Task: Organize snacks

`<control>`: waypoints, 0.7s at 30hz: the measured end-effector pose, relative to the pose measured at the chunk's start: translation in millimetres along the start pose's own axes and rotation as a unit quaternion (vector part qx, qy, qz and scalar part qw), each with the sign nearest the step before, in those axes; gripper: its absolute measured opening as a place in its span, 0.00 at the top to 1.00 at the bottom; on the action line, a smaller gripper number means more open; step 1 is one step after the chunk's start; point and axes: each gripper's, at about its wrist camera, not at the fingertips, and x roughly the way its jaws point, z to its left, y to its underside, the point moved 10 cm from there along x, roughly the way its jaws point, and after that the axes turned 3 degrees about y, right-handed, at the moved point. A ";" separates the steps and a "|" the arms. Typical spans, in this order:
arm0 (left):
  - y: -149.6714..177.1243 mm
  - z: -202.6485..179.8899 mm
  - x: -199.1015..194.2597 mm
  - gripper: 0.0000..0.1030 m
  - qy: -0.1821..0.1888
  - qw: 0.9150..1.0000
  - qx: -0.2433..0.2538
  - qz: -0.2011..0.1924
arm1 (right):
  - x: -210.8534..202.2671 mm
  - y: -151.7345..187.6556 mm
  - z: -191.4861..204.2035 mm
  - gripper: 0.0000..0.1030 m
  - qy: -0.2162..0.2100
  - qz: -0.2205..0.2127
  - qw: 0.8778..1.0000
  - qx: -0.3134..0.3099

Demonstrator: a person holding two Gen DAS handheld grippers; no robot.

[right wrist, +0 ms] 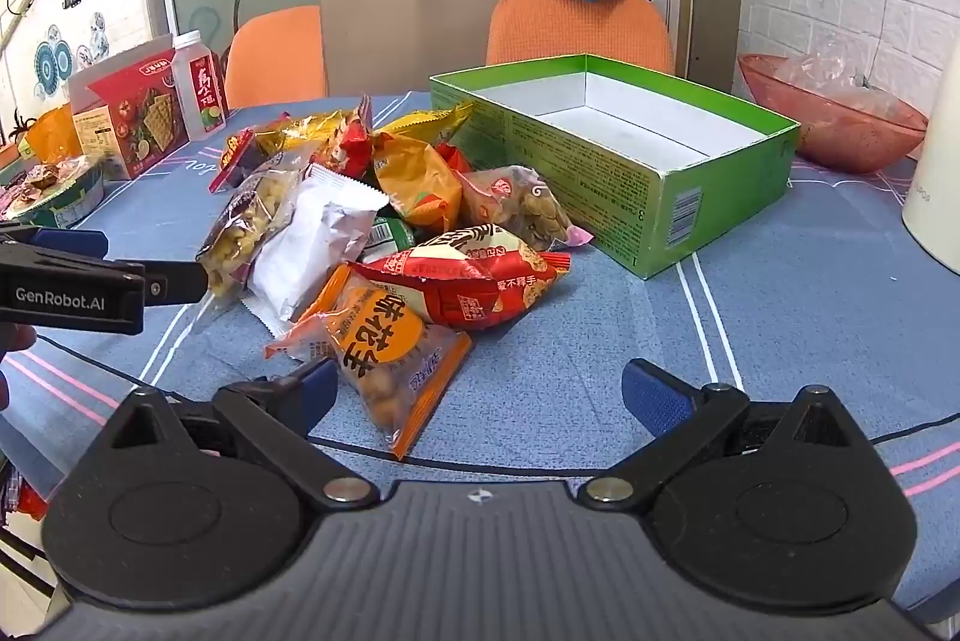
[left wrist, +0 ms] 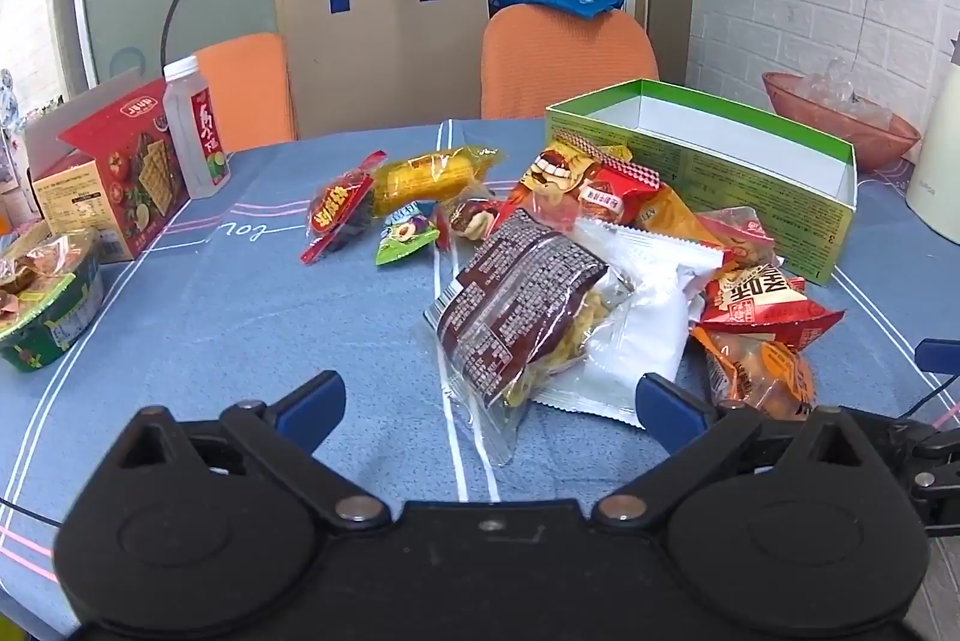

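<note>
Snacks hide peanut packet from left view.

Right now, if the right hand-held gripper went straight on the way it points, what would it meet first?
Most likely the orange peanut packet, lying just ahead between the open right hand-held gripper fingers, at the near edge of the snack pile; depth is uncertain.

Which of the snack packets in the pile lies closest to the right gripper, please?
The orange peanut packet, at the pile's near edge: its corner reaches between the open right gripper fingers, while the red and white packets lie farther back.
</note>
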 end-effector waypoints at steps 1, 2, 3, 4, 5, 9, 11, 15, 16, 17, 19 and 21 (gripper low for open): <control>0.0 0.0 -0.1 0.00 0.000 1.000 0.000 0.000 | 0.0 -0.1 -0.1 0.00 0.000 0.000 1.000 0.000; 0.0 0.1 -0.2 0.00 0.000 1.000 0.000 0.000 | 0.0 -0.2 0.3 0.00 0.000 0.000 1.000 0.000; -0.1 0.1 -0.2 0.00 0.000 1.000 0.000 0.000 | 0.1 -0.2 0.4 0.00 0.000 0.000 1.000 0.000; -0.2 0.0 -0.3 0.00 0.001 1.000 0.000 0.000 | 0.2 -0.1 0.7 0.00 0.000 0.000 1.000 -0.001; -0.2 -0.3 0.0 0.00 0.001 1.000 -0.001 0.000 | 0.1 0.0 0.7 0.00 0.001 0.000 1.000 -0.001; -0.3 -2.1 -0.5 0.00 0.005 1.000 -0.001 0.001 | -0.1 -0.1 0.1 0.00 0.003 -0.001 1.000 -0.002; -0.1 -3.1 -0.4 0.00 0.006 1.000 0.000 0.001 | 0.1 0.0 -0.2 0.00 0.003 -0.001 1.000 -0.001; -0.7 -4.2 -0.8 0.00 0.008 1.000 0.000 0.000 | 1.3 0.7 -1.2 0.00 0.003 0.001 1.000 0.000; -1.1 -4.5 -0.9 0.00 0.008 1.000 0.000 0.000 | 1.5 0.8 -1.1 0.00 0.003 0.002 1.000 0.000; -1.4 -4.7 -0.9 0.00 0.008 1.000 0.000 -0.001 | 1.5 0.8 -0.9 0.00 0.003 0.001 1.000 0.000; -1.7 -5.0 -0.9 0.00 0.008 1.000 0.000 -0.001 | 1.7 0.4 -0.7 0.00 0.003 0.001 1.000 0.000; -1.9 -5.9 -0.6 0.00 0.009 1.000 0.001 -0.001 | 1.7 0.4 -0.5 0.00 0.003 0.001 1.000 -0.001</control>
